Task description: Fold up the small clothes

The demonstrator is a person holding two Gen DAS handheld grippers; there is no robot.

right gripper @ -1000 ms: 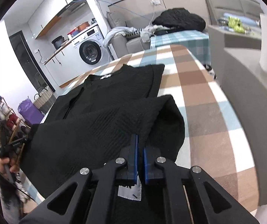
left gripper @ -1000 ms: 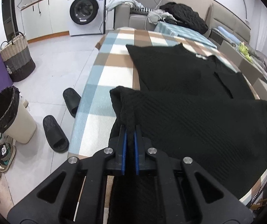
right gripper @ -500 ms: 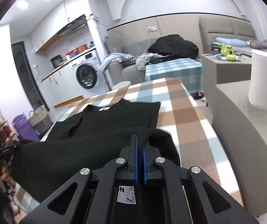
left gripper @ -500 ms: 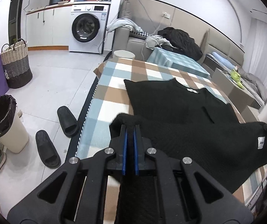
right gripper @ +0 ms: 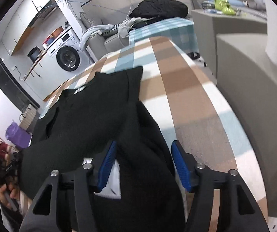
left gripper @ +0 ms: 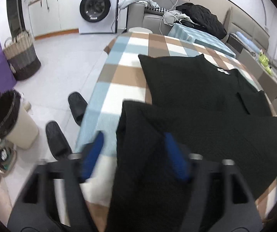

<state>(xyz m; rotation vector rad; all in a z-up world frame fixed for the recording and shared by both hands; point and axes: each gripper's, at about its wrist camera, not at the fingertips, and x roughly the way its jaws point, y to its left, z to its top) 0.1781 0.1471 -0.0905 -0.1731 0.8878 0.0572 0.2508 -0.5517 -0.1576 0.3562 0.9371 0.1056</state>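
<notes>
A black knit garment (left gripper: 206, 104) lies on the checked table (left gripper: 123, 71), its near part folded up over the rest. My left gripper (left gripper: 134, 145) is open, its blue pads either side of the garment's left corner, which lies loose between them. My right gripper (right gripper: 144, 152) is open too, its pads straddling the right corner of the garment (right gripper: 99, 106). A white label (right gripper: 112, 183) shows under the cloth by the right gripper's left pad.
Two black slippers (left gripper: 66, 121) and a lined bin (left gripper: 12, 119) stand on the floor left of the table. A basket (left gripper: 21, 58) and washing machine (left gripper: 97, 5) are farther back. A grey counter (right gripper: 254, 67) borders the table's right side.
Both grippers were shut on the garment's corners and held them up; now both have opened and let go, and the folded part lies lower on the table.
</notes>
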